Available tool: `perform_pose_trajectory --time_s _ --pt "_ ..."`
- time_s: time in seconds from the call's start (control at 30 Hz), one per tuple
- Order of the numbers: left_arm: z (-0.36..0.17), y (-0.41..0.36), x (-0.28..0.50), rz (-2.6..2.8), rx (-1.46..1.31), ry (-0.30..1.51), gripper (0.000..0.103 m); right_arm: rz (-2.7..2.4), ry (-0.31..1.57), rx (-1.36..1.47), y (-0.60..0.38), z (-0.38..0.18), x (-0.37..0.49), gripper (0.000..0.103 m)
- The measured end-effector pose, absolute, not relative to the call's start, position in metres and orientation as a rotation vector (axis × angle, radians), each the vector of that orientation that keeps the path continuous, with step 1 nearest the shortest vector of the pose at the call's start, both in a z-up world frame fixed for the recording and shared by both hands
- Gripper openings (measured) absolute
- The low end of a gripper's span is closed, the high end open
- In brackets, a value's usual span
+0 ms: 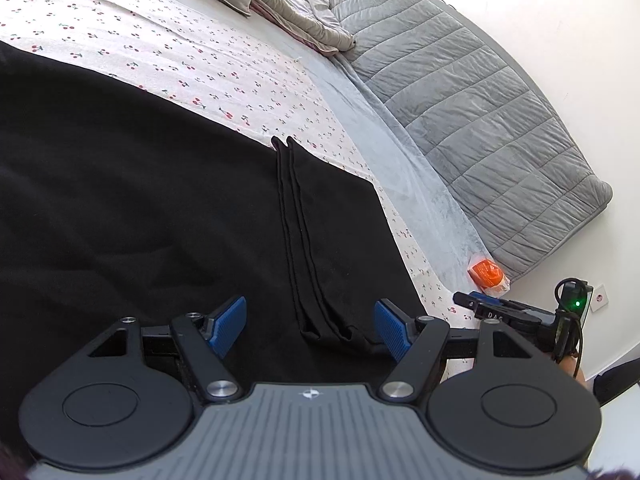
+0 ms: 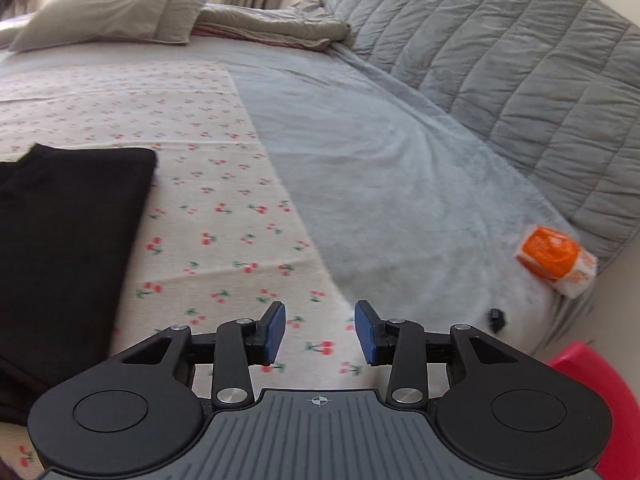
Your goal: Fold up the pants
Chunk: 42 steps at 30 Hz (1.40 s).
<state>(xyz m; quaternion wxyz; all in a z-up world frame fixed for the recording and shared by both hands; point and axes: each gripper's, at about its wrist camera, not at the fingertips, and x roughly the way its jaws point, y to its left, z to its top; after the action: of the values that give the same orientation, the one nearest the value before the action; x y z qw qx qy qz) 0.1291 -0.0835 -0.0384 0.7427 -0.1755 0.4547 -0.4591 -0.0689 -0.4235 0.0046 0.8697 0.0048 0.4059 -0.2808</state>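
Two views split the bed (image 2: 360, 168) between them. Only the left wrist view shows the pants' (image 1: 140, 200) hems, a doubled stitched edge running down between the left tongs (image 1: 310, 330), and it also catches the right tongs (image 1: 466, 300) off to the side over the cherry-print sheet (image 1: 200, 60). Only the right wrist view shows the pillow (image 2: 112, 12), a small black object (image 2: 496, 318) on the grey blanket, and something red (image 2: 592, 364) at the lower corner. Both show the quilt (image 2: 520, 60) and an orange packet (image 2: 554, 260).

Pants lie flat on the sheet, under the left tongs, which stand wide open around the hem fold without pinching it. Right tongs hang partly open and empty, with the pants well off to their left.
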Motion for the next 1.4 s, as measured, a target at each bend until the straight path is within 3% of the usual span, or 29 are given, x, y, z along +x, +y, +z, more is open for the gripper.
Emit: perform_pose_trajectory --time_s 0.3,0.7,0.73,0.8,0.83,0.87,1.4 --pt "-0.051 -0.143 0.167 -1.016 -0.428 1.058 0.074 -0.306 0.854 0.098 -0.376 0.001 -0.034 0.053" --pt "-0.056 -0.183 0.189 -1.019 -0.511 1.071 0.072 -0.234 0.843 0.216 -0.378 0.001 -0.024 0.059" --pt "-0.054 -0.186 0.186 -1.004 -0.492 1.066 0.068 -0.235 0.843 0.224 -0.38 0.0 -0.024 0.059" --pt "-0.051 -0.191 0.183 -0.961 -0.447 1.074 0.04 -0.242 0.842 0.233 -0.381 0.0 -0.024 0.059" --pt "-0.052 -0.193 0.181 -0.94 -0.426 1.082 0.014 -0.245 0.84 0.238 -0.381 0.001 -0.024 0.059" --pt "-0.052 -0.192 0.181 -0.909 -0.397 1.089 0.005 -0.246 0.838 0.245 -0.382 0.001 -0.024 0.059" --pt "0.017 -0.087 0.161 -0.737 -0.228 0.916 0.005 -0.117 0.85 0.251 -0.342 0.004 0.0 0.062"
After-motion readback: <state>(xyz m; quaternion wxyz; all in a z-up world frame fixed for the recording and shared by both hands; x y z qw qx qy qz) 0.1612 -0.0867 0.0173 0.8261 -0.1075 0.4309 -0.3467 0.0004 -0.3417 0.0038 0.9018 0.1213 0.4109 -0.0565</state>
